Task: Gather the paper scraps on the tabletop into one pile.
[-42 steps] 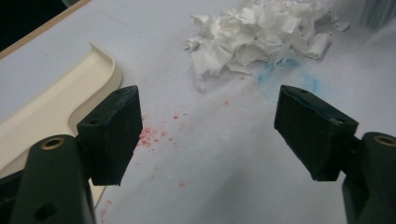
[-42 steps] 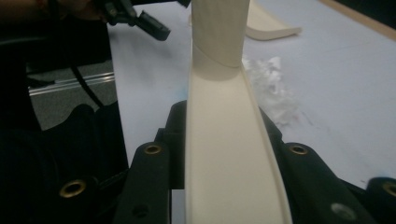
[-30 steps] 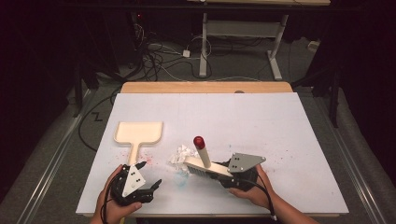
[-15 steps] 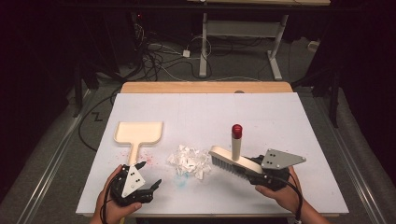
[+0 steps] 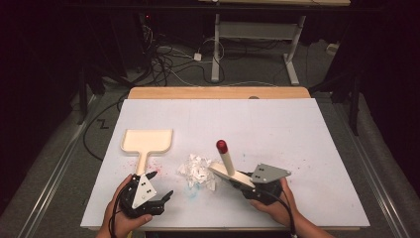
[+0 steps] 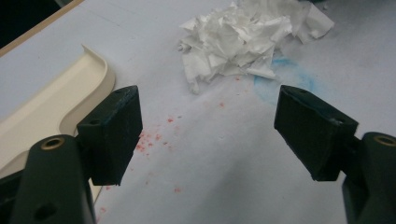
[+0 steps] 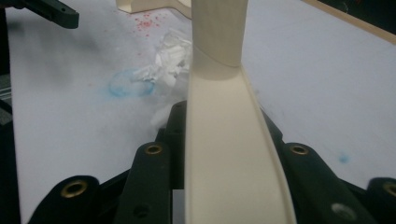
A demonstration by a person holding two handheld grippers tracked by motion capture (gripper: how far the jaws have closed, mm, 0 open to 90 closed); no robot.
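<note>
A cream dustpan (image 5: 147,140) lies flat at the left of the white table, its handle pointing toward my left gripper (image 5: 161,184), which stands open just short of it. The left gripper view has the open jaws (image 6: 208,135) bare, the dustpan (image 6: 56,105) at the left and a pile of crumpled white paper (image 6: 247,37) ahead. My right gripper (image 5: 247,186) is shut on a cream brush (image 5: 233,173) whose red-tipped handle rises up and back. The brush head touches the right side of the paper pile (image 5: 198,171). The brush (image 7: 229,140) runs up between the right jaws.
Red specks (image 5: 158,166) dot the table near the dustpan handle, and a blue smear (image 6: 273,81) sits beside the paper. A wooden strip (image 5: 218,92) borders the table's far edge. Cables and desk legs lie on the floor beyond.
The right gripper swung the brush out to the right, away from the paper, then brought it back left against the pile. The left gripper kept still.
</note>
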